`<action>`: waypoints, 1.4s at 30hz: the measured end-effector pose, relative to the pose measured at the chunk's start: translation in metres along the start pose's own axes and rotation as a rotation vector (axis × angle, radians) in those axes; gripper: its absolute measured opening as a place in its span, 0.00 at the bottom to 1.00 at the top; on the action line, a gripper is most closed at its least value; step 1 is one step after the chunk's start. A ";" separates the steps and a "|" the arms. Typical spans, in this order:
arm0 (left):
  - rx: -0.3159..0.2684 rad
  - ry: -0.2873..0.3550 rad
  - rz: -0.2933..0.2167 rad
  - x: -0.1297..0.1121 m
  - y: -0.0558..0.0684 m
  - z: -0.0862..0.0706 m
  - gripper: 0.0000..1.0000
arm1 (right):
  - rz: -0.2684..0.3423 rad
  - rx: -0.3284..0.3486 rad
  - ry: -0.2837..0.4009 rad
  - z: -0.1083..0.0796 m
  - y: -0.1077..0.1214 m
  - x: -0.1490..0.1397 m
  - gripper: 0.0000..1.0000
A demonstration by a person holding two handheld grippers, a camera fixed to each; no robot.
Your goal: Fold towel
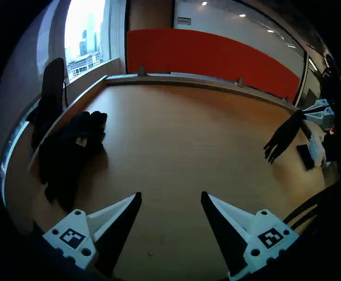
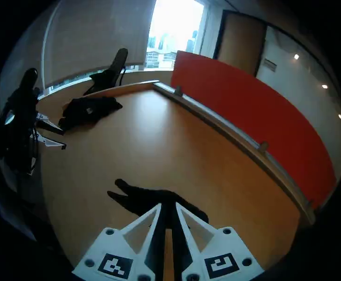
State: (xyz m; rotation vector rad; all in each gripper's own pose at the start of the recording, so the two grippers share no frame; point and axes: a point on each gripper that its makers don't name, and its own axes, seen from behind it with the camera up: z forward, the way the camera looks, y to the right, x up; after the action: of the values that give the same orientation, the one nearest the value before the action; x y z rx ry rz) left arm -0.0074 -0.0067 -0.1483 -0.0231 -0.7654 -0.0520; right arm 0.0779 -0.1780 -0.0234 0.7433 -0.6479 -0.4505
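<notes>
- In the left gripper view, the left gripper (image 1: pixel 170 194) sits at the bottom of the frame. Its two white plastic fingers taper to points with black inner faces and are spread wide, with only bare tabletop between them.
- In the right gripper view, the right gripper (image 2: pixel 168 206) has its fingers drawn almost together, leaving just a thin slit. Their tips meet the near edge of the dark towel (image 2: pixel 137 196), which looks pinched there.
- The towel is a small, limp black piece with ragged, finger-like ends. It lies at lower centre of that view, on the table (image 2: pixel 179 140).
- From the left gripper view the towel sits at the right edge of the frame, narrowing up toward the white tips of the right gripper.
- The table is smooth orange-brown wood with a soft sheen and a raised lip along its far edges.
- A crumpled black heap of fabric (image 1: pixel 69 150) lies at the left of the left gripper view, against the table's side edge and well apart from the towel. It shows a small pale tag.
- Behind the heap stands a dark chair (image 1: pixel 53 84).
- A flat red partition (image 1: pixel 207 56) runs along the back of the table.
- At upper left a bright window (image 1: pixel 86 33) shows city buildings.
</notes>
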 end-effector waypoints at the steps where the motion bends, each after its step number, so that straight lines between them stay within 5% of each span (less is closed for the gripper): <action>1: -0.001 0.000 0.002 0.001 0.001 0.000 0.94 | 0.005 -0.003 0.000 -0.002 0.004 -0.002 0.06; 21: 0.001 -0.015 0.032 0.008 0.016 0.002 0.94 | 0.079 -0.099 -0.058 -0.059 0.125 -0.062 0.06; 42: 0.018 -0.037 0.057 0.010 0.039 0.008 0.94 | 0.141 -0.195 -0.158 -0.092 0.242 -0.131 0.06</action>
State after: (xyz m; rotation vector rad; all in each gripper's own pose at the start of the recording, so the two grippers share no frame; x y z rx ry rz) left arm -0.0030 0.0320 -0.1356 -0.0286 -0.8020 0.0092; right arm 0.0818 0.1018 0.0547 0.4769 -0.7872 -0.4381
